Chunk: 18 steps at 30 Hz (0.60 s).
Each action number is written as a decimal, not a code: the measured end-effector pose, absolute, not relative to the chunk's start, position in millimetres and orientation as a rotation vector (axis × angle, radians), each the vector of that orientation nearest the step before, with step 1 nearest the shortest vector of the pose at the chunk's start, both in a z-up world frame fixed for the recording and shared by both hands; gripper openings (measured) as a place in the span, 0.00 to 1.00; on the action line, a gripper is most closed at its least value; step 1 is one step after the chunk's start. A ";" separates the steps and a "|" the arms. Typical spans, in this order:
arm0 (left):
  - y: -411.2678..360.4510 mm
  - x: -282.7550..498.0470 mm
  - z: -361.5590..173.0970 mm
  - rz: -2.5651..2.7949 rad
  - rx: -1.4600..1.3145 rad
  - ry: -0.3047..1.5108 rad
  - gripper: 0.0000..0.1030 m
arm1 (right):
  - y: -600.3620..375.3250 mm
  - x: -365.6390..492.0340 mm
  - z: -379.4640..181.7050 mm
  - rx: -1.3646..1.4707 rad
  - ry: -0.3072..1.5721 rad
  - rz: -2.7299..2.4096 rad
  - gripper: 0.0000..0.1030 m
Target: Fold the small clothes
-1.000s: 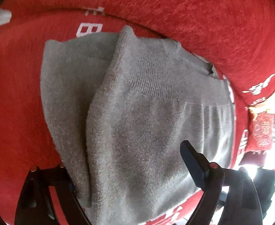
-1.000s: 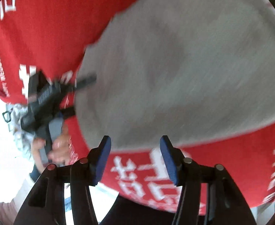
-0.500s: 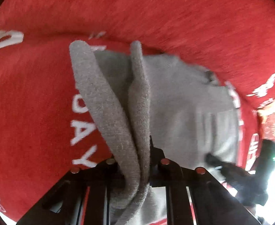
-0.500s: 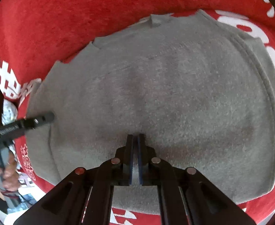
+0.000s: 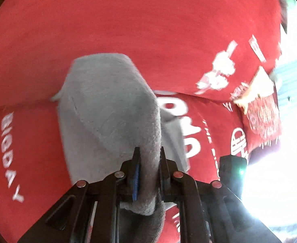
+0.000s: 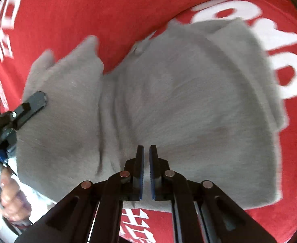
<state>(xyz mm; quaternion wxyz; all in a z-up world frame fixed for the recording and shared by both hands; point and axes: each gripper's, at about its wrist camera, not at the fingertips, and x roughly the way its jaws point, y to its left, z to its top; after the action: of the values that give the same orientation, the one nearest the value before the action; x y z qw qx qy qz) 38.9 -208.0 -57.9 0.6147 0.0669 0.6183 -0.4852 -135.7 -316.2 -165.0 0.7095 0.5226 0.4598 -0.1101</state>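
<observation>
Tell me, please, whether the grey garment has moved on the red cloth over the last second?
Yes. The grey garment, earlier spread flat, is now lifted and bunched in the left gripper, uncovering white lettering on the red cloth to its right.

A grey garment of soft, fuzzy matt knit lies on a red cloth with a short, felt-like nap and flat white printed lettering. The left gripper and right gripper are matt black hard plastic, studded with small shiny metal rivets; ribbed blue pads line the inner faces of the fingers.
</observation>
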 end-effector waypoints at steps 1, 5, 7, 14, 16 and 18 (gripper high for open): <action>-223.8 28.5 -58.5 -1.143 0.180 1.419 0.16 | -327.8 -146.4 -166.8 1.202 0.994 -0.242 0.06; -279.3 -13.0 -89.9 -1.217 0.293 1.439 0.16 | -356.8 -173.5 -186.1 1.310 0.979 -0.260 0.09; -293.2 -27.5 -104.5 -1.212 0.320 1.483 0.16 | -364.7 -181.3 -198.3 1.358 0.983 -0.258 0.10; -282.0 -50.4 -98.8 -1.173 0.417 1.495 0.19 | -388.0 -213.9 -219.1 1.562 0.864 -0.203 0.18; -267.2 -44.0 -83.5 -1.144 0.408 1.448 0.62 | -395.0 -221.3 -222.2 1.637 0.805 -0.187 0.36; -248.1 -29.1 -64.6 -1.090 0.368 1.351 0.85 | -404.4 -229.1 -224.4 1.714 0.719 -0.151 0.61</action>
<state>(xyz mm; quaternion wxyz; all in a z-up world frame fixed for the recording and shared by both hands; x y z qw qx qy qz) -29.1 -248.1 -64.6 0.6314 0.1610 0.5903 -0.4763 -229.1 -404.4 -224.4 0.5959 0.7381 0.3097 -0.0649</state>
